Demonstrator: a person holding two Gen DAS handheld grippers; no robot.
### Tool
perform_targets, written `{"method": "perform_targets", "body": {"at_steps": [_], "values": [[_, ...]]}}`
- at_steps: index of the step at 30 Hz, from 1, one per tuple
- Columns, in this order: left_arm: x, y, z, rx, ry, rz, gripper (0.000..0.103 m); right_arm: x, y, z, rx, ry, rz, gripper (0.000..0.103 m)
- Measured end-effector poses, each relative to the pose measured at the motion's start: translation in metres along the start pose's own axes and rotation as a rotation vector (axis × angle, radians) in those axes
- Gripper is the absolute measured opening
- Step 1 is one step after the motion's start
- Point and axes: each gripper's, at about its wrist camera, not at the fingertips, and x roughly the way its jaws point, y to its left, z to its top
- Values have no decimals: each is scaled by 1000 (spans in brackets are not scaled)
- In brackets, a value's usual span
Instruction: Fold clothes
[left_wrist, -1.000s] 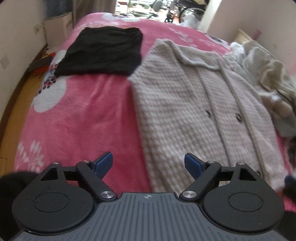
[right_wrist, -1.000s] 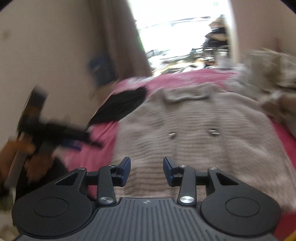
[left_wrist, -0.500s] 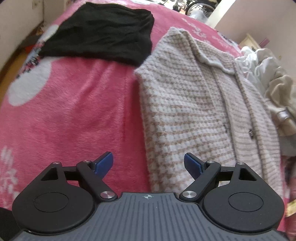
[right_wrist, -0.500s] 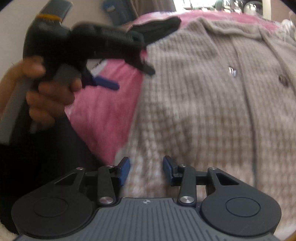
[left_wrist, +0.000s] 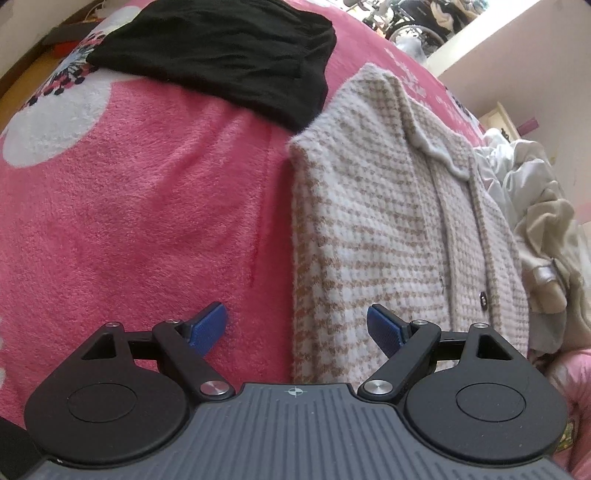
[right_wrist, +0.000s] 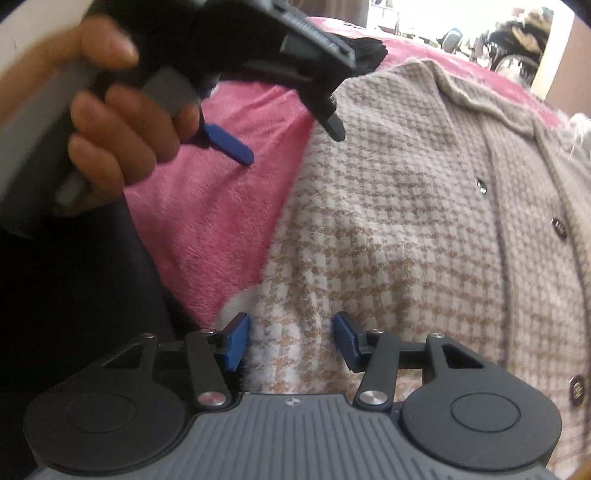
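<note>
A beige-and-white houndstooth knit cardigan lies buttoned and flat on the pink bed blanket. My left gripper hangs open over the cardigan's left side edge, one pad above the blanket, the other above the knit. In the right wrist view the right gripper is low over the cardigan's bottom left corner; its jaws are opening and the hem lies between the pads without being pinched. A hand holding the left gripper shows at upper left there.
A folded black garment lies on the blanket beyond the cardigan's shoulder. A heap of white and cream clothes sits along the cardigan's right side. A dark sleeve fills the lower left of the right wrist view.
Both grippers have sunk closer to the cardigan. The right one swung to the cardigan's lower left corner and its pads have spread apart. The left stayed open.
</note>
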Motion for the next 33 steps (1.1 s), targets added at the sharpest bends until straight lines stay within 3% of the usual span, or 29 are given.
{"method": "perform_targets", "body": {"at_steps": [4, 6, 8, 12, 16, 21, 25, 27, 33], "values": [[-3, 2, 1, -1, -14, -16, 84, 7, 12, 1, -78, 15, -66, 51], [-4, 3, 1, -10, -22, -24, 84, 6, 12, 1, -95, 10, -94, 28], [-6, 5, 2, -21, -30, -33, 84, -2, -2, 0, -11, -18, -76, 22], [-12, 7, 3, -36, -54, -60, 84, -20, -34, -8, 194, -86, 31, 20], [-11, 1, 4, -17, -70, -70, 84, -31, -53, -14, 309, -137, 95, 20], [-9, -16, 17, 72, -137, -61, 84, -38, -58, -14, 359, -162, 129, 20], [8, -23, 33, 124, -142, 31, 83, -40, -62, -16, 392, -167, 152, 20], [19, -19, 40, 103, -124, 55, 82, -42, -64, -16, 403, -172, 160, 20], [41, -6, 53, 41, -106, 32, 81, -45, -71, -16, 440, -173, 188, 20]]}}
